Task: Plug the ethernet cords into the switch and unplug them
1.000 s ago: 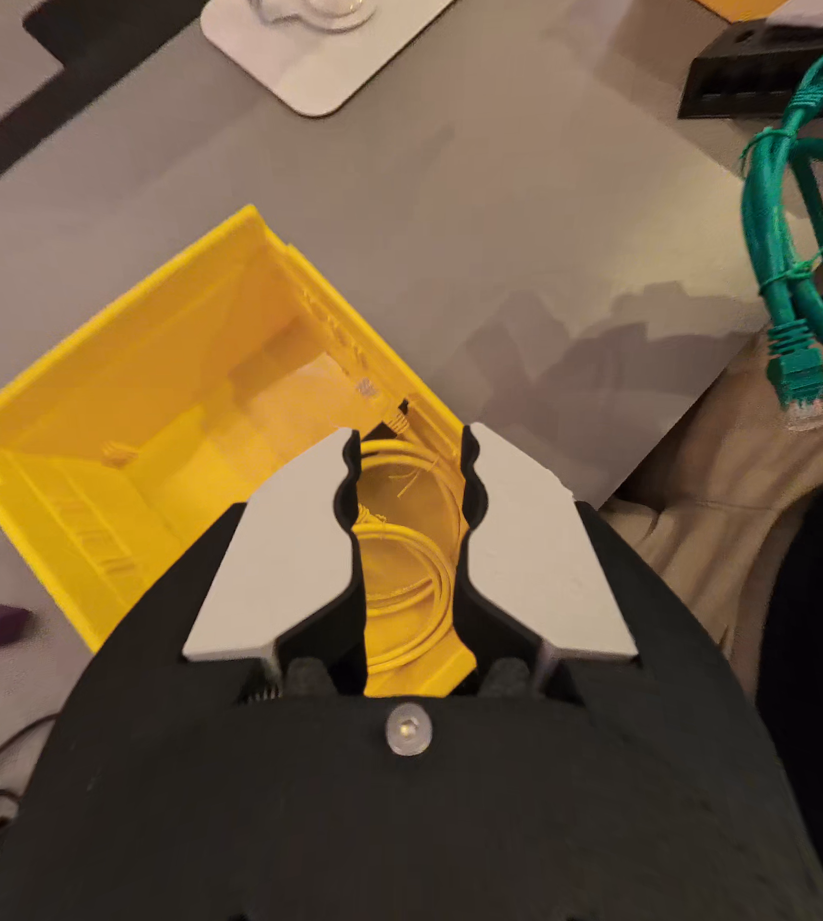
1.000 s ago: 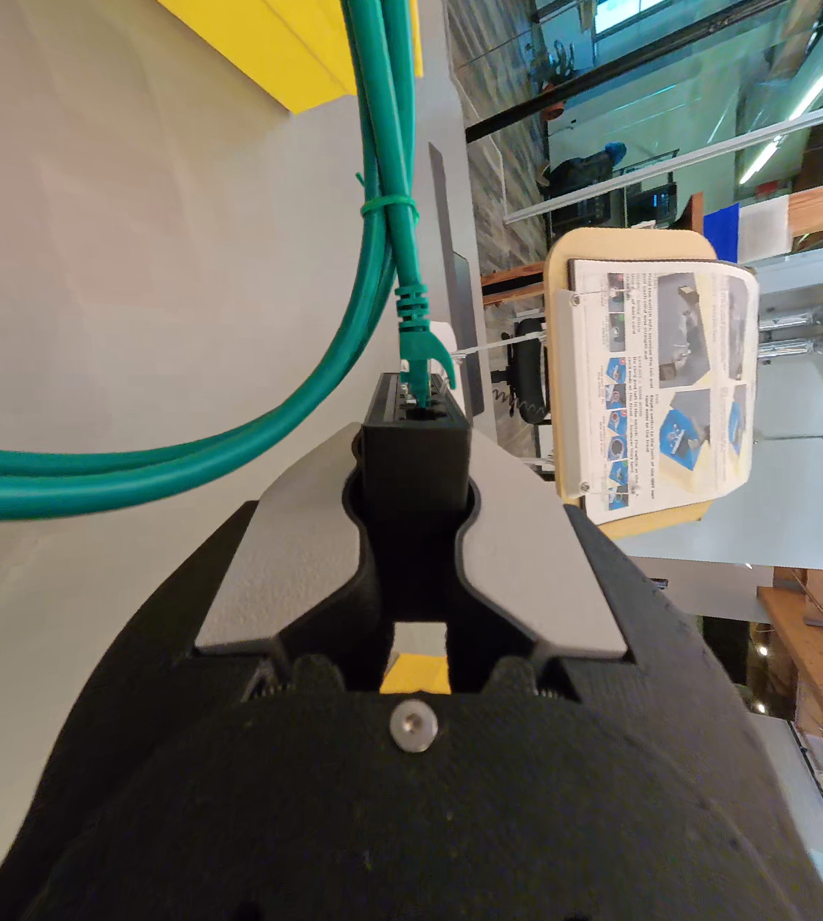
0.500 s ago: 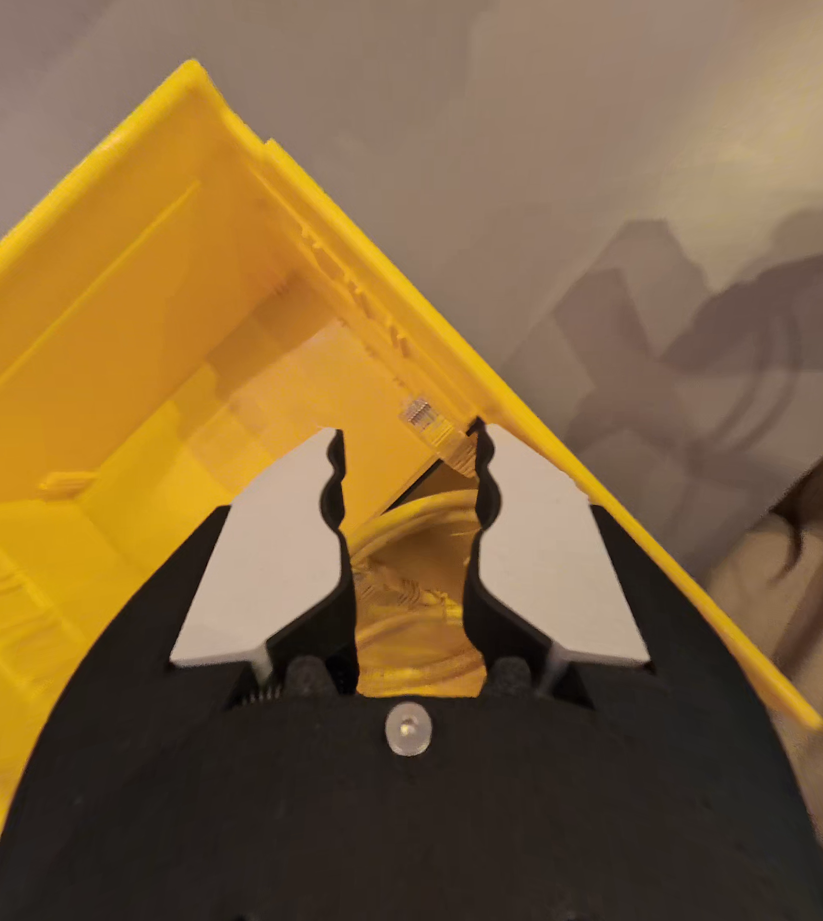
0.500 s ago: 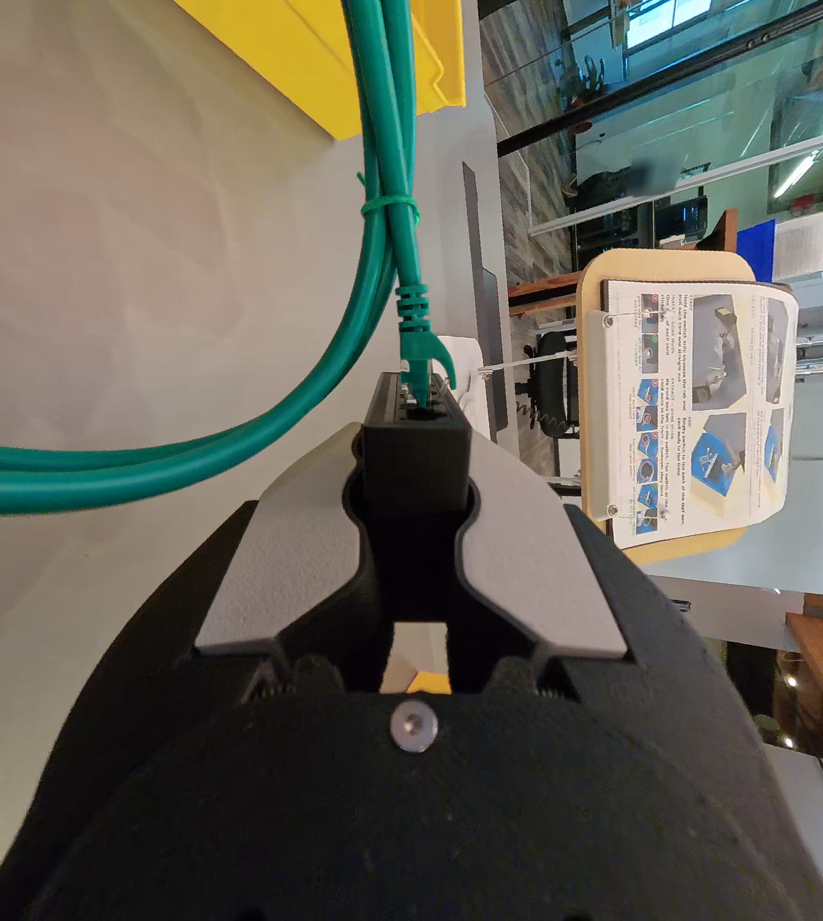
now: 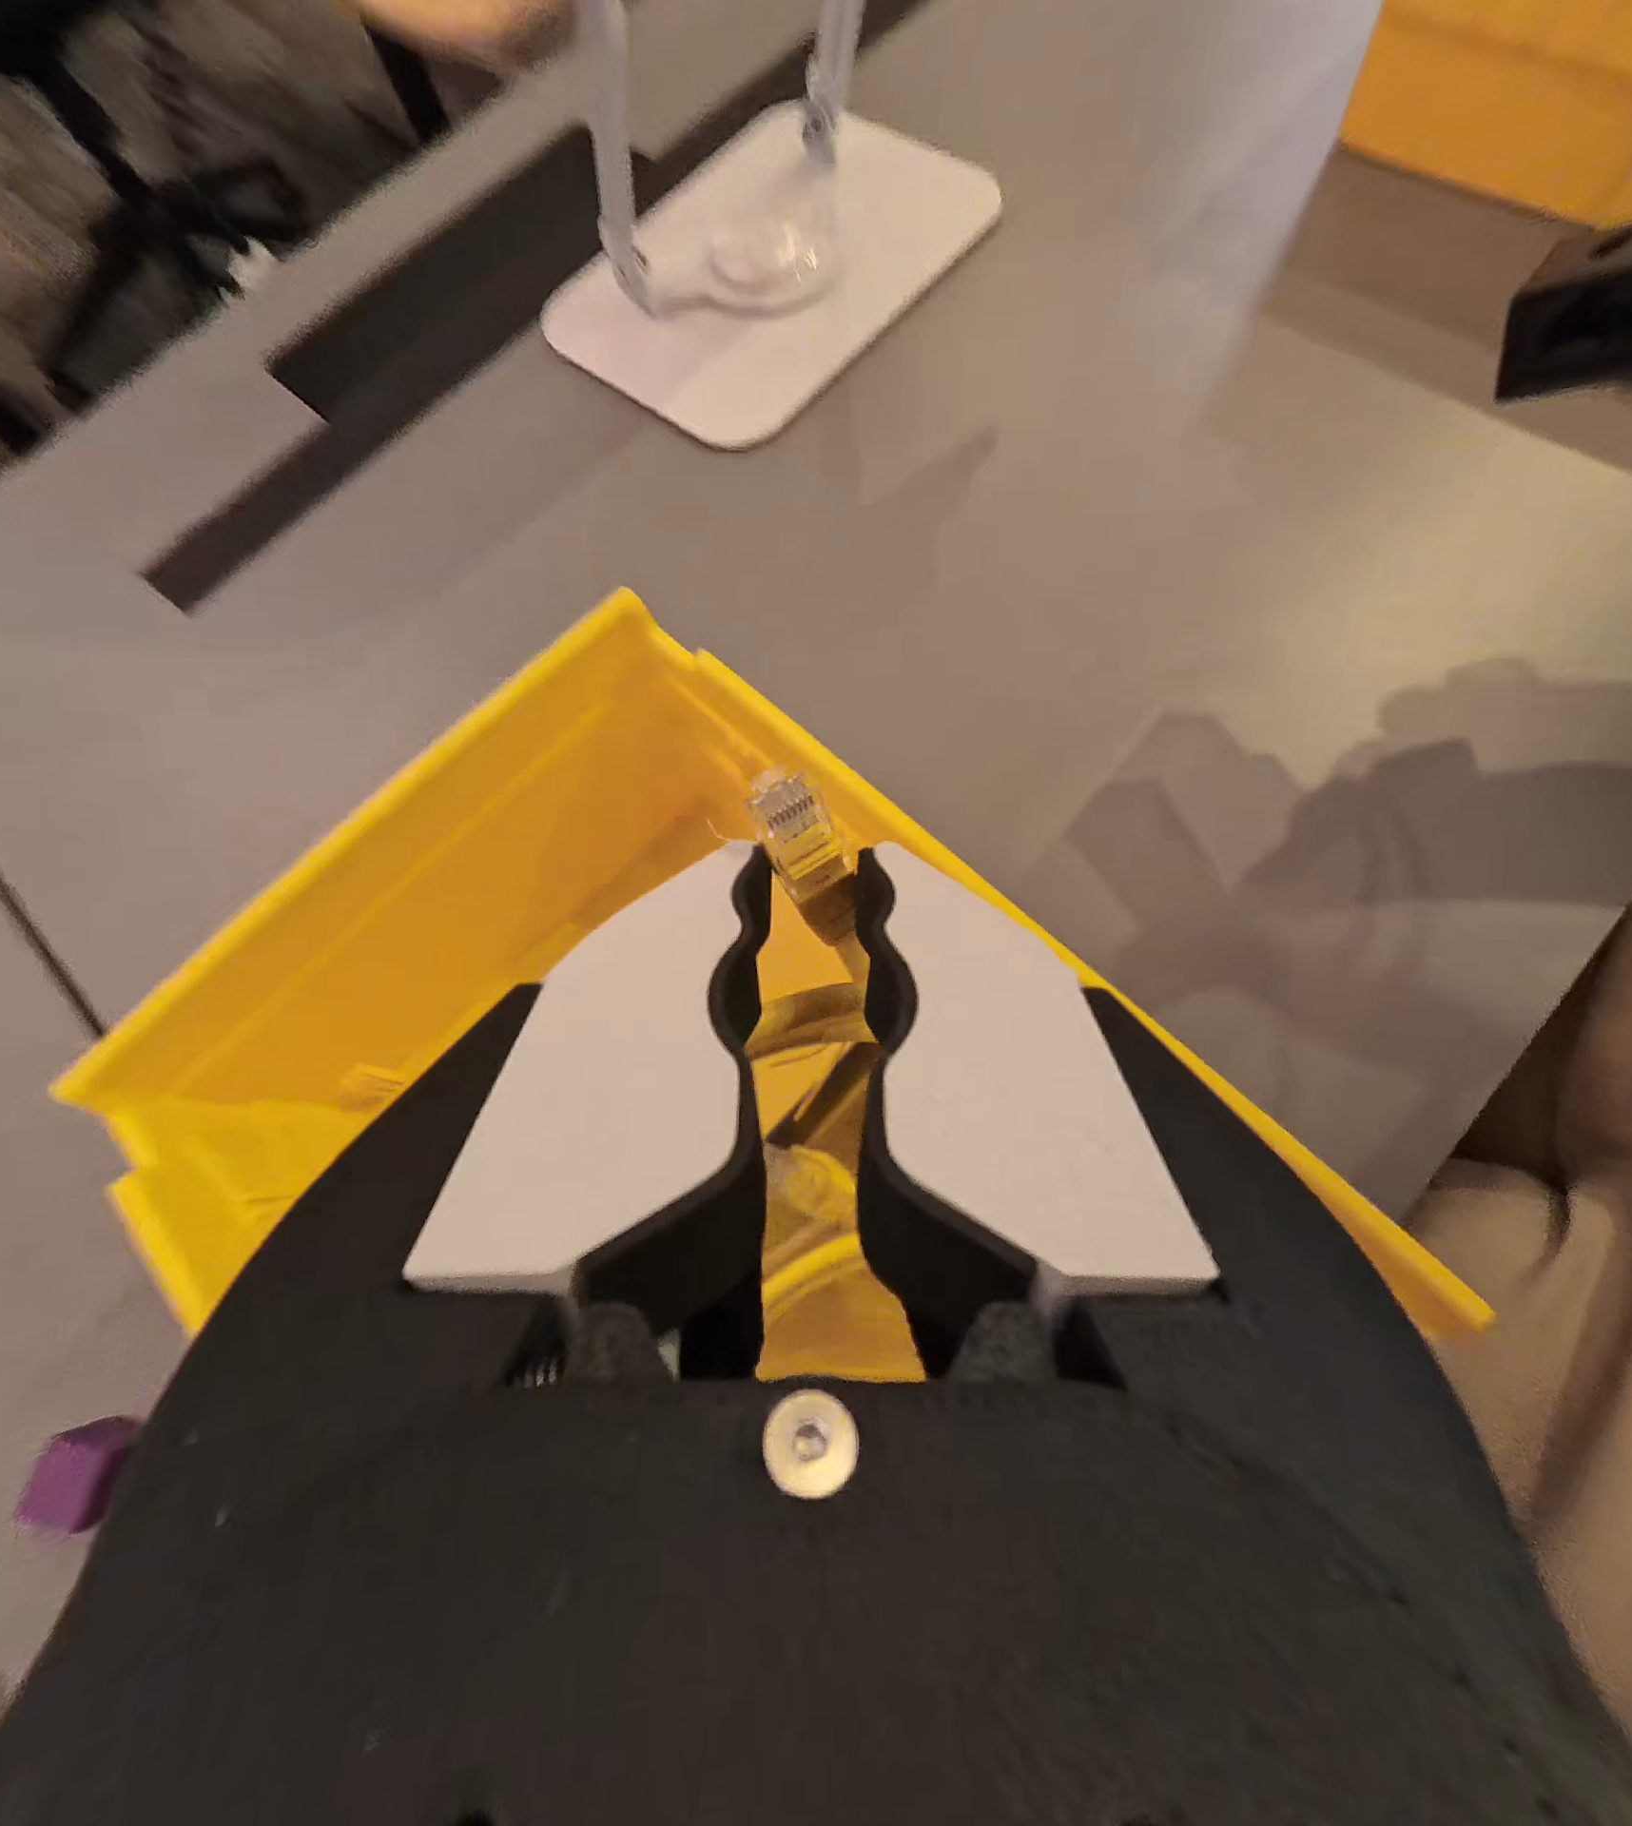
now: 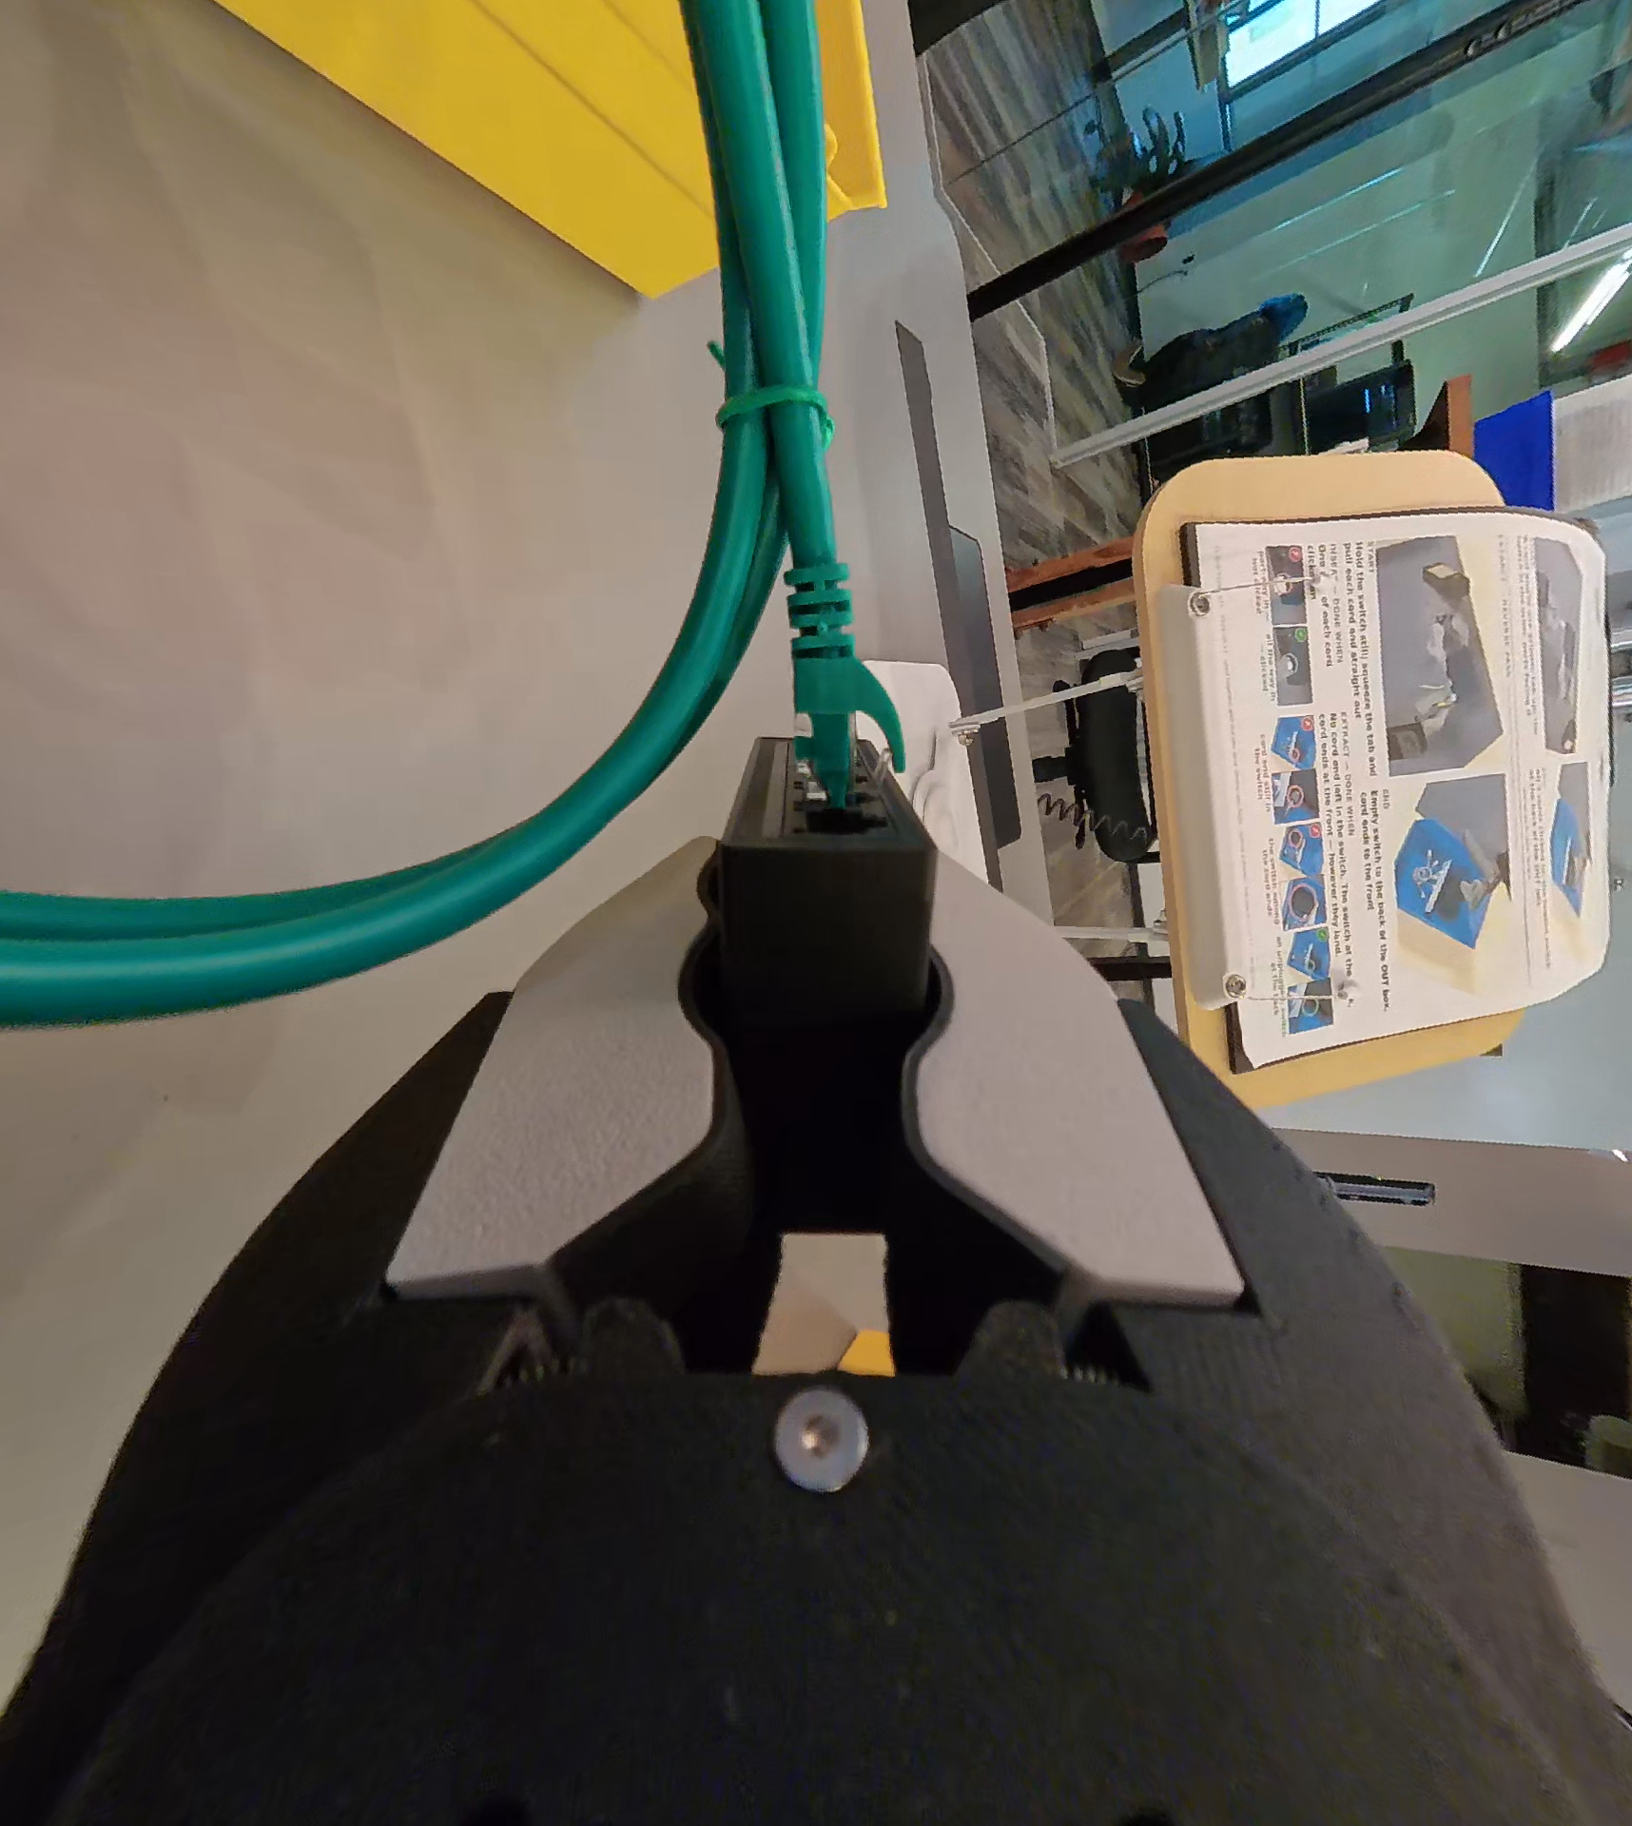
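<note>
In the left wrist view my left gripper is shut on the yellow ethernet cord just behind its clear plug, above the yellow bin. The rest of the cord hangs coiled below the fingers. In the right wrist view my right gripper is shut on the end of the black switch. A green ethernet cord is plugged into a port of the switch and loops away to the left. The switch also shows in the left wrist view at the far right.
A white stand base with clear legs stands at the back of the grey table. A purple block lies at the left. An instruction sheet on a board stands beyond the switch. Another yellow bin lies behind the green cord. My right tips are about 55 cm from the purple block, my left tips only 35 cm.
My left gripper has closed on the yellow cord near its plug and lifted it up out of the bin. My right gripper still holds the switch, almost unmoved.
</note>
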Demonstrator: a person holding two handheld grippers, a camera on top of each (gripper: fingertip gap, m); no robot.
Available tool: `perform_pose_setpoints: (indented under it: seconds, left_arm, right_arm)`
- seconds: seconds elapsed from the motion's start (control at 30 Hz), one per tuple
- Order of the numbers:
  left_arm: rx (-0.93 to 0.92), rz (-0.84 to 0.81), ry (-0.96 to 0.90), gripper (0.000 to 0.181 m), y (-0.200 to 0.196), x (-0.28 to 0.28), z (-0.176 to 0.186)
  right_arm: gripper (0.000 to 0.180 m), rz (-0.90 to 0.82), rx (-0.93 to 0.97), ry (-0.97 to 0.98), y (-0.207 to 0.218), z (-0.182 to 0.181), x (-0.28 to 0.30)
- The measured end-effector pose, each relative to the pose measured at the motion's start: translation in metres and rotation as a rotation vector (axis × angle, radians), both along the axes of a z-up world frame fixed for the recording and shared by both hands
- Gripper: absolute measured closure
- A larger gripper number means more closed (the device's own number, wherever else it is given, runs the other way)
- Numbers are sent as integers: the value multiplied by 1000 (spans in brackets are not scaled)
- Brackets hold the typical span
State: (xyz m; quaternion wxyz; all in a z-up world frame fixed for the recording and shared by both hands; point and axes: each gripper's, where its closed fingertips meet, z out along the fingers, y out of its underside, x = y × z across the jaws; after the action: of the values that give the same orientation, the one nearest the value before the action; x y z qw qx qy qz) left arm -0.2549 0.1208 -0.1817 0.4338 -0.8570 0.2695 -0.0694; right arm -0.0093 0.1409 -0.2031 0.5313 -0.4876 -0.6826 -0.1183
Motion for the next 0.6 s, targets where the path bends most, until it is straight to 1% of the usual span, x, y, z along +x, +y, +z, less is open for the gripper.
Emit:
perform_pose_setpoints:
  seconds: [0.03,0.17,0.2,0.3,0.33,0.37,0.43,0.5,0.57,0.6]
  left_arm:
    - [58,18,13,165,0,-4,14]
    - [263,90,35,165,0,-14,62]
    - [306,86,29,165,0,-12,72]
    - [426,81,25,165,-2,0,99]
    - [459,74,31,165,-3,5,107]
    - [488,66,37,165,-4,12,115]
    - [542,58,19,165,-5,28,130]
    - [571,26,-12,165,-6,50,139]
    - [561,-36,-13,164,-2,77,137]
    - [557,-39,13,164,4,86,134]
  right_arm:
    - [150,-3,1,0,1,0,0]
    - [151,-7,-10,5,2,0,0]
    - [150,-7,-12,6,2,-1,0]
    - [150,-14,-26,16,3,-1,2]
    - [146,-18,-29,21,4,0,3]
    - [151,-24,-35,32,5,2,4]
    - [150,-40,-46,55,9,5,9]
    - [150,-49,-62,80,12,8,13]
    - [150,-55,-72,105,14,12,17]
    - [147,-59,-77,123,15,15,18]
